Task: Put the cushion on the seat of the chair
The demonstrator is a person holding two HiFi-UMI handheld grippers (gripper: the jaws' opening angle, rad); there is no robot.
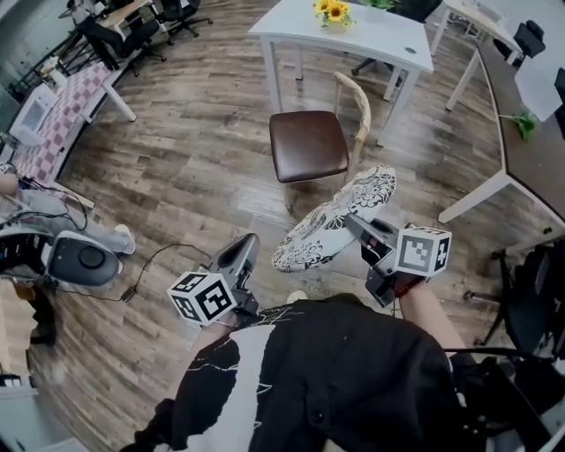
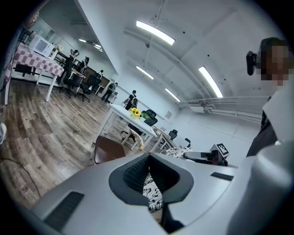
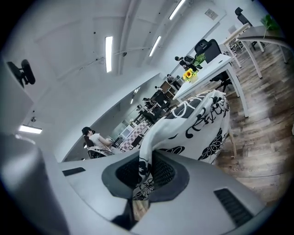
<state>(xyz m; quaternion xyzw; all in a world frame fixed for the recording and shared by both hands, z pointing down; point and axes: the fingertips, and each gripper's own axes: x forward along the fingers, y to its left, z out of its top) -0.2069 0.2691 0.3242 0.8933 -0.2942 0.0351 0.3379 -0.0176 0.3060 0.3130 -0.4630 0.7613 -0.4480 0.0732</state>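
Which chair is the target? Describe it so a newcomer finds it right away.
Find the white table with the sunflowers at the top of the head view. The chair stands just in front of it. Unlike the black office chairs around the room, it has a square brown seat and a pale curved backrest.

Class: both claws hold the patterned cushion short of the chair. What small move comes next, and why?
Probably carry the black-and-white patterned cushion forward over the brown padded chair seat: left claw and right claw grip its edges, yet it hangs short of the seat.
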